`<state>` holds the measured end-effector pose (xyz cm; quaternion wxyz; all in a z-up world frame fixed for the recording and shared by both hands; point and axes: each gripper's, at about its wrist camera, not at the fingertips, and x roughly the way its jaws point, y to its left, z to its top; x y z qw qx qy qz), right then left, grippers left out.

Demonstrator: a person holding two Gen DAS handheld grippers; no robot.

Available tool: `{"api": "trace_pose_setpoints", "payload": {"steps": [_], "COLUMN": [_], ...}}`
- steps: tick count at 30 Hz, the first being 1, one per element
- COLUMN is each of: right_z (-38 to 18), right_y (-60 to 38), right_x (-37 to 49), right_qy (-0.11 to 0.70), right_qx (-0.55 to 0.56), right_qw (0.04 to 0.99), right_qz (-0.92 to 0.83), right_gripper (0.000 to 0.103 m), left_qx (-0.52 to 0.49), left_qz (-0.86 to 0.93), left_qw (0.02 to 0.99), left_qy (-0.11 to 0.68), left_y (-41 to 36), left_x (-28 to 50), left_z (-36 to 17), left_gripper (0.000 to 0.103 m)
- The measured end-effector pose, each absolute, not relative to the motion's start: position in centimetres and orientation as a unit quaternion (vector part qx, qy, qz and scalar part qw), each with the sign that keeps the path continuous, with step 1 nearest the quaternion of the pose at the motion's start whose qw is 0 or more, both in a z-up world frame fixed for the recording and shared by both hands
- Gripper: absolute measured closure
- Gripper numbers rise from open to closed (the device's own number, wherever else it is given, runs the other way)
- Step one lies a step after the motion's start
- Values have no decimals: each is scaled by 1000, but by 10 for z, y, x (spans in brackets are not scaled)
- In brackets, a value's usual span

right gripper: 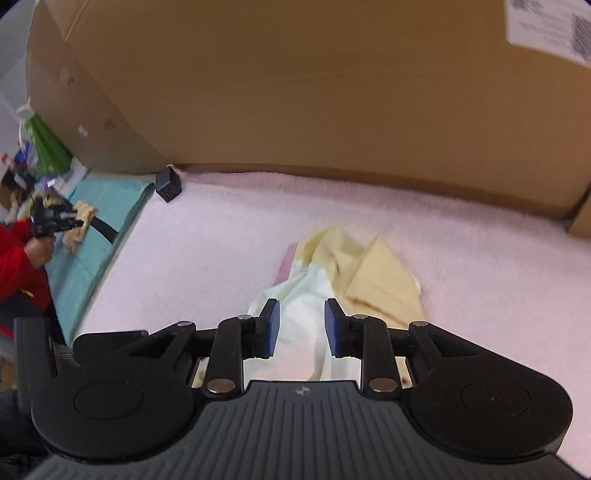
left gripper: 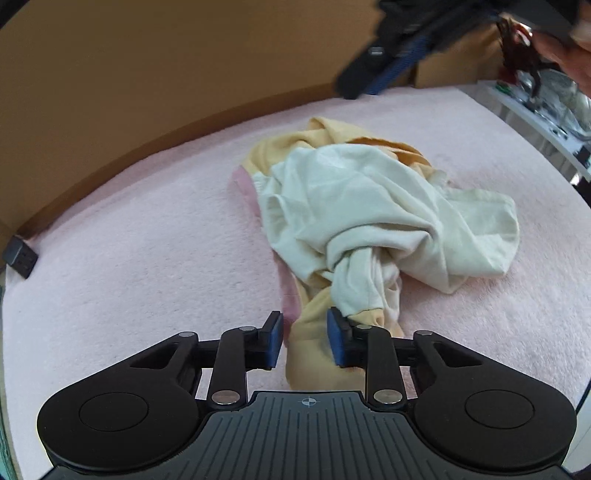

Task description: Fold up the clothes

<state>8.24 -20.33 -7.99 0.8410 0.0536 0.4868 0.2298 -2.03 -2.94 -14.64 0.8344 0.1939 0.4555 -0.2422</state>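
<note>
Soft cloths on a fleecy cover, hard plastic and card around them.

The crumpled cream, yellow and pink cotton-like garment (left gripper: 373, 206) looks matt and soft, creased all over, and lies on a pale pink fleecy blanket (left gripper: 129, 258) with a rough, nubbly pile. The left black plastic gripper (left gripper: 305, 341) has a smooth, faintly satin body, a ribbed grey panel, dull silver metal pins and matt blue rubbery pads (left gripper: 275, 341); the right black plastic gripper (right gripper: 301, 328) looks the same. Far behind, the big brown cardboard box (right gripper: 295, 92) is matt and bears a white paper label (right gripper: 546, 29). At far left lies a smooth teal cloth (right gripper: 107, 218).
</note>
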Motion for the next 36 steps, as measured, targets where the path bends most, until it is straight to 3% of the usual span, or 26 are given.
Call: {"api": "trace_pose_setpoints", "payload": {"steps": [6,11,15,17,18,19,20,24,32,36], "right_z": [-111,-141,-157,-163,-166,-169,-169,-153,-113,-122], "right_y": [-143,-119,-107,-102,-100,-98,-99,-123,-172,-199], "right_x": [116,142,150,152,152,153,154,157,160,158], "right_qy": [497,525,540,539,538,538,537,507,391,394], "right_qx": [-51,-65,-71,-82,-87,-92,-85,3,68,91], "right_qw": [824,810,802,805,806,807,809,838,911,913], "right_qz": [266,253,245,236,231,226,223,202,111,53], "right_gripper": [66,65,56,57,58,72,94,95,95,95], "left_qx": [233,231,242,245,246,247,248,261,263,252], "left_qz": [-256,-256,-256,-255,-255,-255,-255,-241,-204,-198], "left_qw": [831,830,829,828,828,828,828,832,845,846], "left_qy": [435,439,435,435,434,434,434,426,419,426], "left_y": [-41,-37,-39,-41,-42,-42,-43,-43,-36,-29], "left_x": [-38,-38,-41,-42,-42,-42,-42,-36,-16,-12], "left_z": [-151,-154,-156,-158,-158,-159,-159,-160,-157,-155], "left_gripper": [67,67,67,68,69,69,69,69,67,67]}}
